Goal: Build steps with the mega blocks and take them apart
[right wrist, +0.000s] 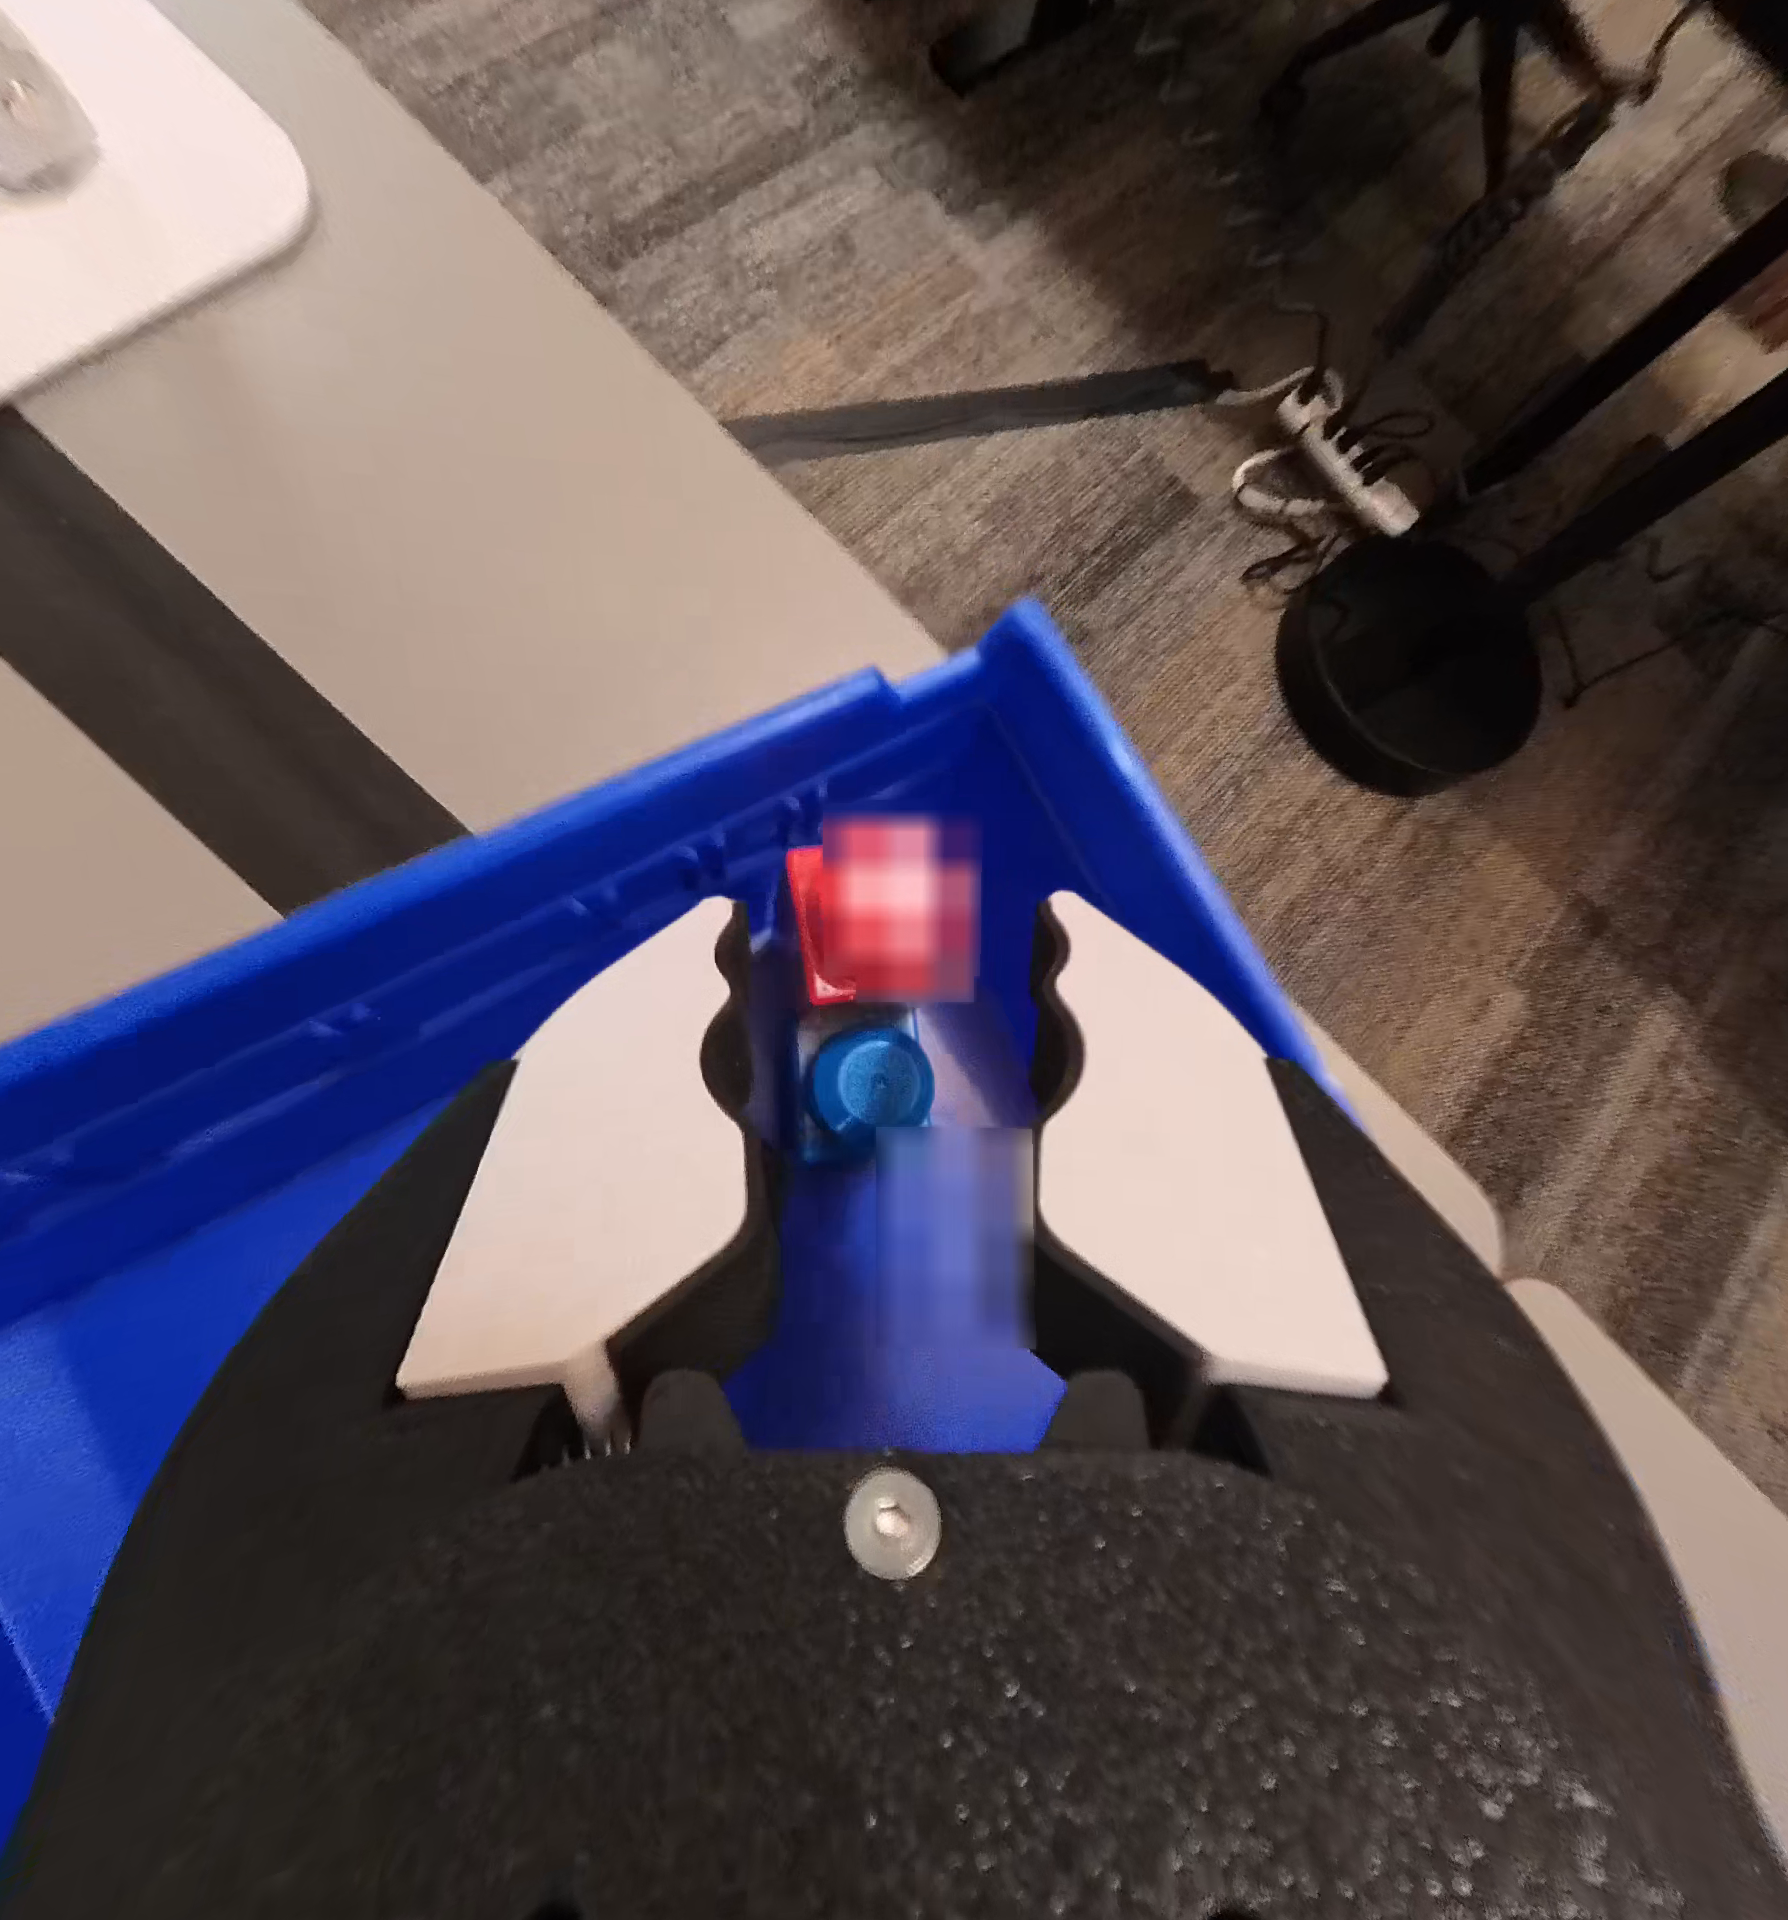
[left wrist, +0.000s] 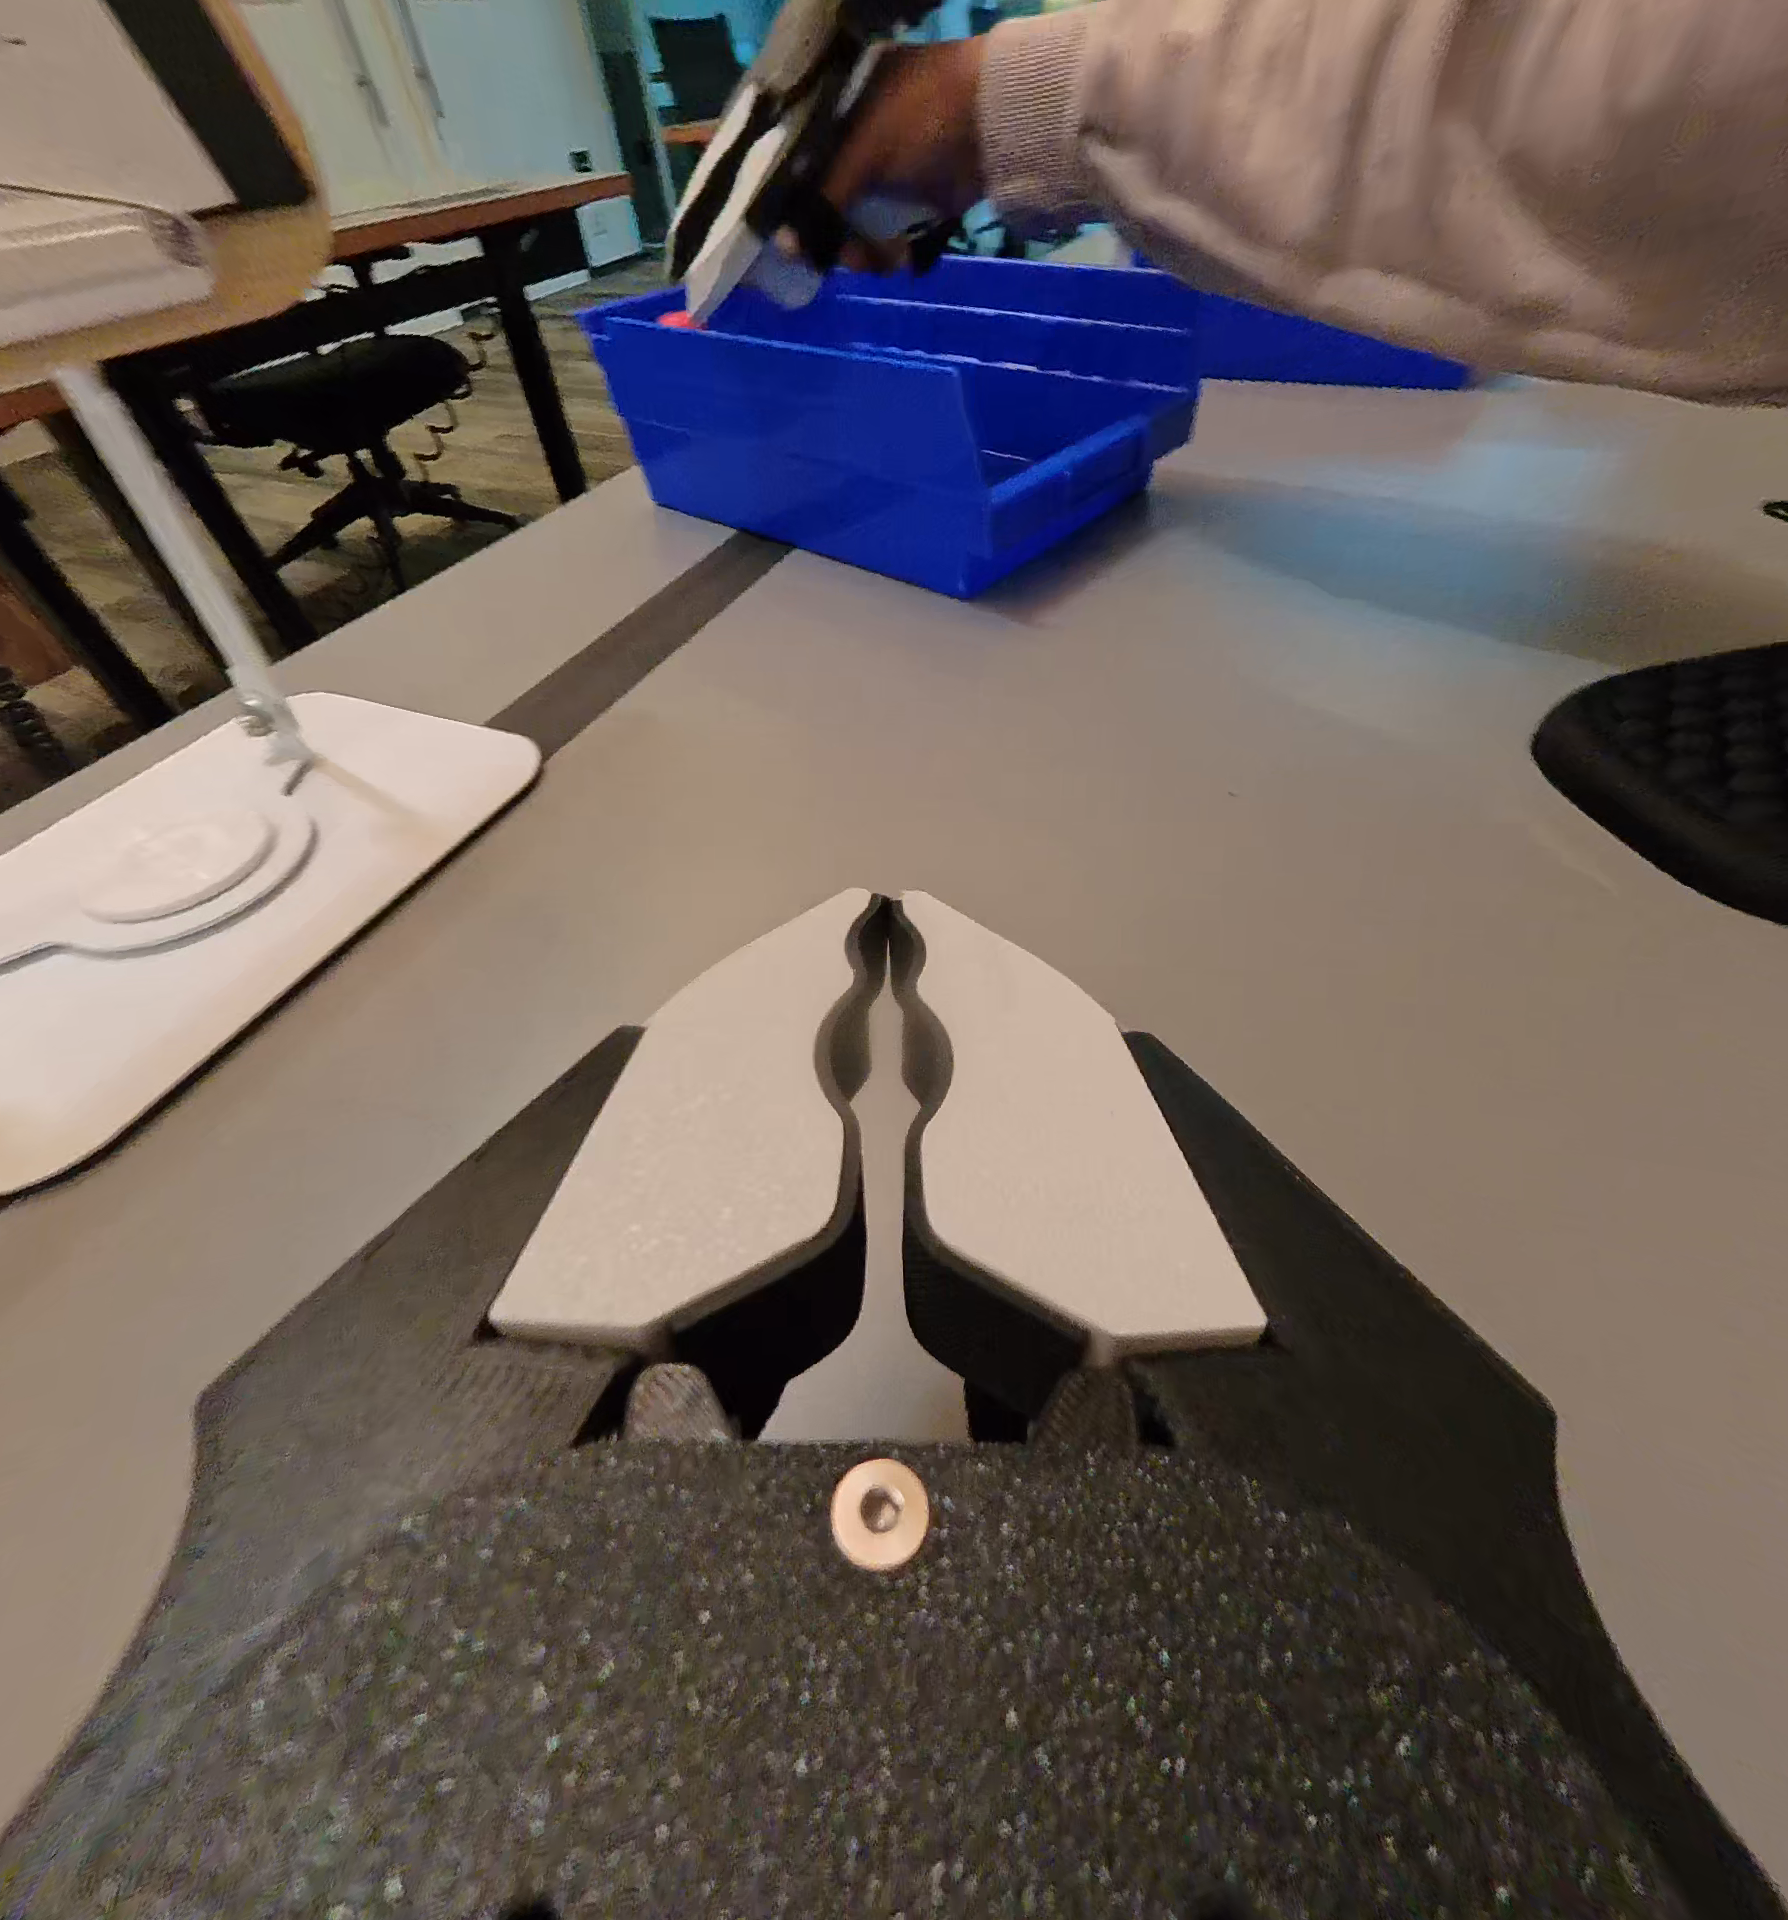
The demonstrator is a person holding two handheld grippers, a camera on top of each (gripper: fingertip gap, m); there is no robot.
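My left gripper (left wrist: pixel 888 906) is shut and empty, low over the grey table (left wrist: pixel 1077 727). A blue bin (left wrist: pixel 869 436) stands at the table's far edge. My right gripper (right wrist: pixel 890 920) is open and points down into the bin's far corner (right wrist: pixel 1025 665). A red block (right wrist: pixel 812 935) and a blue block (right wrist: pixel 864 1086) lie in that corner between its fingers, which stand apart from them. In the left wrist view the right gripper (left wrist: pixel 708 275), held by a hand in a pale sleeve, dips into the bin next to a bit of red block (left wrist: pixel 677 320).
A white stand base (left wrist: pixel 194 883) sits on the table at the left, with a dark seam (left wrist: pixel 641 634) beside it. A black dimpled pad (left wrist: pixel 1721 779) lies at the right. A second blue bin (left wrist: pixel 1316 332) stands behind. Beyond the table edge are floor, cables and a power strip (right wrist: pixel 1337 447).
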